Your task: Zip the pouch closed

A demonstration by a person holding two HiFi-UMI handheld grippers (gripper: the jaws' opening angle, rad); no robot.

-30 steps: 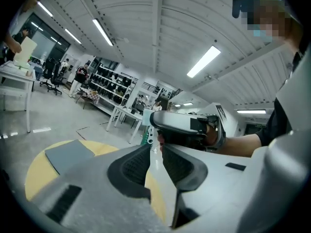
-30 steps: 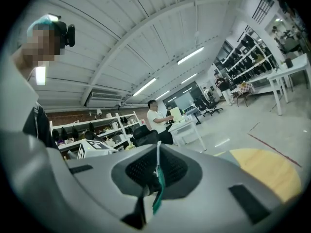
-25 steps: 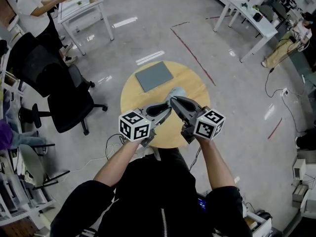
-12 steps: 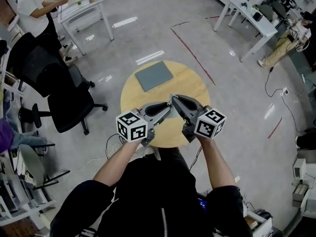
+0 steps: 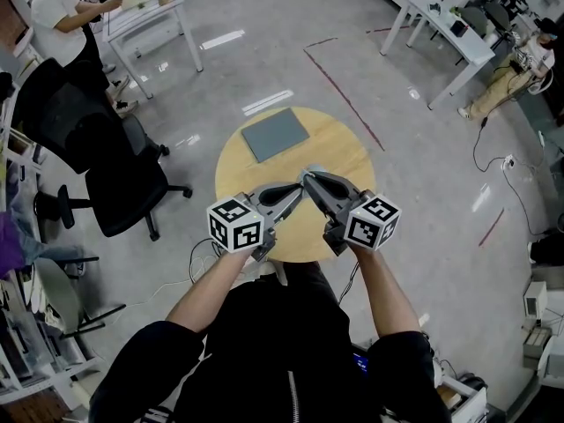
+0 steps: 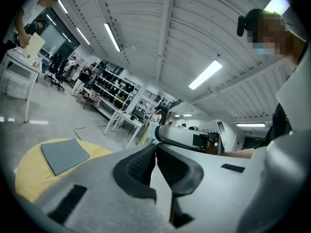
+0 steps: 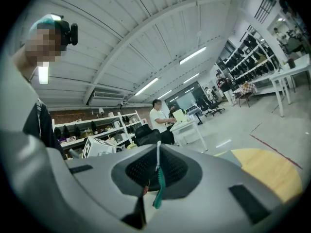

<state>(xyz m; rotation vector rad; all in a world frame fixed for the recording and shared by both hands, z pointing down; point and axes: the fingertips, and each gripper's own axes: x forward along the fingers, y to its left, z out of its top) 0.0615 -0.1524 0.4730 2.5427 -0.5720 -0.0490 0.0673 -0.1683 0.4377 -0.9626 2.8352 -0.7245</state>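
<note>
Over the near half of the round wooden table [image 5: 344, 148] my two grippers meet tip to tip. The pale blue pouch [image 5: 309, 172] hangs between them, almost wholly hidden in the head view. My left gripper [image 5: 302, 187] [image 6: 155, 145] is shut, and a pale blue bit of the pouch [image 6: 151, 131] shows just past its tips. My right gripper [image 5: 307, 177] [image 7: 158, 147] is shut on a teal zipper tab [image 7: 158, 186], which hangs down between its dark pads. In the left gripper view a grey finger [image 6: 184, 137] of the right gripper lies straight ahead. Both grippers point level.
A flat grey pad [image 5: 275, 135] [image 6: 64, 155] lies on the table's far left part. A black office chair [image 5: 106, 166] stands left of the table. White desks [image 5: 150, 16] [image 5: 445, 25] and people stand farther off. A red line [image 5: 348, 104] is marked on the floor.
A second ago a pale lump of pouch showed beyond the fingertips; now it is nearly hidden. The left gripper has drifted slightly left. The right gripper has kept still.
</note>
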